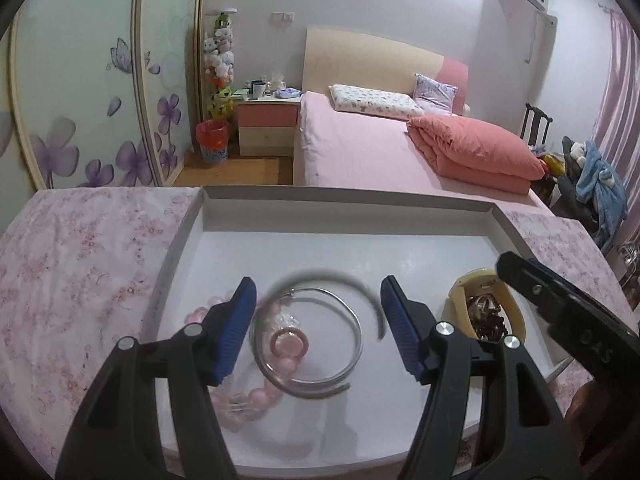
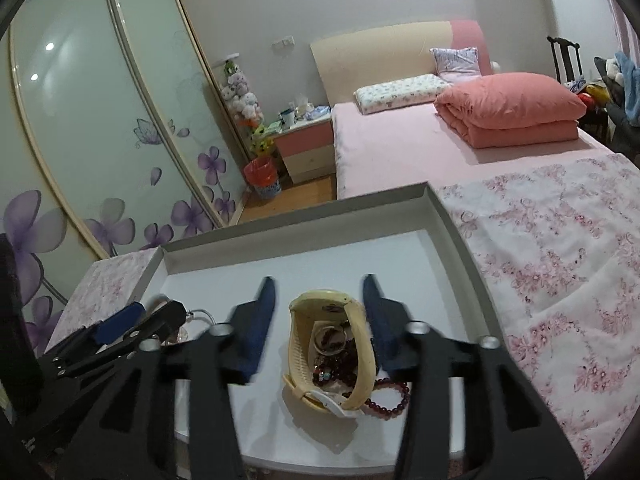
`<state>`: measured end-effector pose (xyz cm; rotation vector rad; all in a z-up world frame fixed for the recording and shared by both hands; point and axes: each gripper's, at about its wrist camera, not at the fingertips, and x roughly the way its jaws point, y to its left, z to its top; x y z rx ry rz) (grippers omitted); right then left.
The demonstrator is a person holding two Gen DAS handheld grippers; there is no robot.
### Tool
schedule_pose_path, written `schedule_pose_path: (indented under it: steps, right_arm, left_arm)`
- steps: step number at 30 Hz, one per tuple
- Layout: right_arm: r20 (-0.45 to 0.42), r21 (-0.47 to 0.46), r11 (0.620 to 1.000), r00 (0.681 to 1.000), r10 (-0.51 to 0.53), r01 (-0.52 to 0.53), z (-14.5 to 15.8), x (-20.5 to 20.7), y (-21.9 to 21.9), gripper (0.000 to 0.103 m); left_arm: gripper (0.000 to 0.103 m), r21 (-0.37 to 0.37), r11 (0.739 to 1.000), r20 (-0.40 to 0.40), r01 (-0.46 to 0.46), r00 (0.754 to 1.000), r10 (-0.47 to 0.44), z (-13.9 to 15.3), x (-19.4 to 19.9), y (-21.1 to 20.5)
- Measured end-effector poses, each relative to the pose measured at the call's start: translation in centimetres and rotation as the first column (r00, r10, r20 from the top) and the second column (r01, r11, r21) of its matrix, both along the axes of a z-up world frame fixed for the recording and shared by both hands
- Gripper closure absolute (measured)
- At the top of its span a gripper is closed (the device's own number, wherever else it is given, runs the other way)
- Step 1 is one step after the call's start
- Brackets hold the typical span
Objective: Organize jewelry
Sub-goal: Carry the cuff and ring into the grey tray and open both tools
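Note:
A white shallow tray (image 1: 344, 204) lies on a flowered cloth. My left gripper (image 1: 318, 322) is open above a silver bangle (image 1: 352, 354), a pink bead bracelet (image 1: 260, 394) and a small pink ring (image 1: 289, 341). A grey headband arc (image 1: 320, 274) lies behind them. My right gripper (image 2: 320, 320) is open with its jaws on either side of a small cream basket (image 2: 352, 384) full of dark red beads; a dark red bead bracelet (image 2: 390, 398) hangs out over its near right side. The basket also shows in the left wrist view (image 1: 516, 320).
The tray (image 2: 448, 216) sits on a bed-like surface covered by a pink flowered cloth (image 2: 560, 260). Beyond are a pink bed (image 1: 360, 148), a folded coral duvet (image 1: 476, 144), a nightstand (image 1: 266, 124) and sliding wardrobe doors (image 2: 100, 120).

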<state>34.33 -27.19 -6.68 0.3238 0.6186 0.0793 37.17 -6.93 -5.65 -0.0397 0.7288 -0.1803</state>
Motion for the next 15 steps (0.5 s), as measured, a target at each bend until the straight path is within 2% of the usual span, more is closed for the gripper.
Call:
schedule_pose_path:
  steps: [10,15]
  right_arm:
    - [0.043,-0.025,0.999,0.999,-0.023,0.024,2.3,-2.7,-1.0,0.055]
    - [0.058,-0.071,0.997,0.998,0.008,-0.004,3.1,-5.6,-1.0,0.055]
  left_arm:
    - [0.037,-0.022,0.999,0.05,-0.029,0.998,0.03,2.7,-2.8,2.8]
    - [0.038,-0.003,0.999,0.03,0.042,0.999,-0.042,2.5,-6.6,2.7]
